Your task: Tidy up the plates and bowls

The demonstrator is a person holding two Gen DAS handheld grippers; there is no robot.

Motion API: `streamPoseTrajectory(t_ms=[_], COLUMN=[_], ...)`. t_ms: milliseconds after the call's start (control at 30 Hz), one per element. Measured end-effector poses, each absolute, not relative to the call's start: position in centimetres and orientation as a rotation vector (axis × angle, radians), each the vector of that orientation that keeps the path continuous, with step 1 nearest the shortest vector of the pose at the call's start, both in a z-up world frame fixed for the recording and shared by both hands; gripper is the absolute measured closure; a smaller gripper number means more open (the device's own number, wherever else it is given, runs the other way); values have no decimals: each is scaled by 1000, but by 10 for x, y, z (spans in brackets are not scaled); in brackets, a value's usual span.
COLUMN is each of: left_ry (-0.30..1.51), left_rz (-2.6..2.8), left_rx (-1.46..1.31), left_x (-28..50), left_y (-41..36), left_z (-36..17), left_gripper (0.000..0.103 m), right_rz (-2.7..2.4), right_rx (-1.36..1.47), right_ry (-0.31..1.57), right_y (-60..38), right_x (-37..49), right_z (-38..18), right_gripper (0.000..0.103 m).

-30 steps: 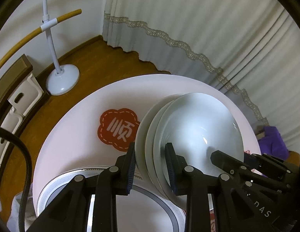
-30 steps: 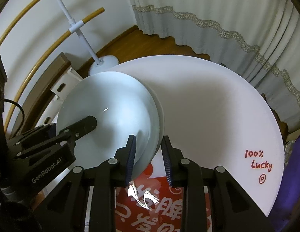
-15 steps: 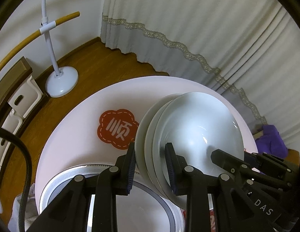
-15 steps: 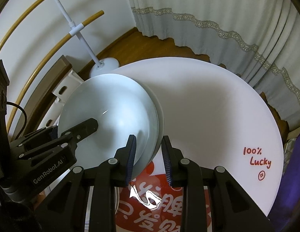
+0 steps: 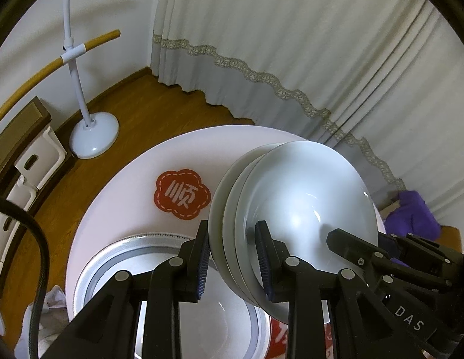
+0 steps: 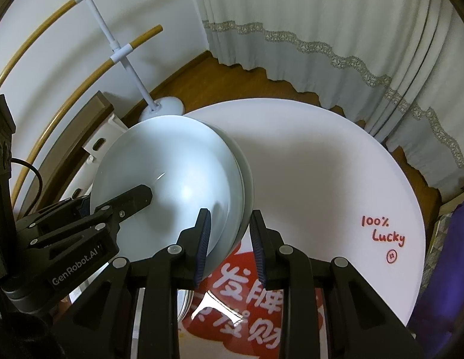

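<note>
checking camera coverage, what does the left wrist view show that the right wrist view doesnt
Only the left wrist view shows the red cloud sticker, the silver-rimmed plate below the bowls, and the purple cloth in full.

Only the right wrist view shows the "100% Lucky" writing and the red printed sheet.

Both show the stacked white bowls, gripped at opposite rims by the left tool and right tool, plus the round white table, curtain and white stand.
</note>
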State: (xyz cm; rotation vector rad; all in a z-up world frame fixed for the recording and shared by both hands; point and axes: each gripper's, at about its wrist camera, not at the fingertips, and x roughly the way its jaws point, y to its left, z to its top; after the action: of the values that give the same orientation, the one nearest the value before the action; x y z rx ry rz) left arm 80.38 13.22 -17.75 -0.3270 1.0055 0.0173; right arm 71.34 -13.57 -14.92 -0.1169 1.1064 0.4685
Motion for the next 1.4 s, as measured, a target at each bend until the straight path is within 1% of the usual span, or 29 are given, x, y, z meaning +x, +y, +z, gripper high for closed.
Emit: streamPoseTrajectory(t_ms=[233,533,1067,1400], left_ry=[977,973,992,1019], left_rz=[16,20,54,71], left_rx=[-316,-317,-323,-322], left_x=[771,733,667,657], left_y=[132,140,167,177], left_z=[-159,-155,-154,-162], left_gripper=[78,77,77,78], right_rz=[466,472,496,507], right_rx=[-118,-117,-134,-144], right_ry=[1074,1055,1082,1110], right_y=[-137,-130,-97,-82], right_x=[684,648,603,591], right_z=[-130,-119,-138,-157], right_gripper=[76,76,76,76])
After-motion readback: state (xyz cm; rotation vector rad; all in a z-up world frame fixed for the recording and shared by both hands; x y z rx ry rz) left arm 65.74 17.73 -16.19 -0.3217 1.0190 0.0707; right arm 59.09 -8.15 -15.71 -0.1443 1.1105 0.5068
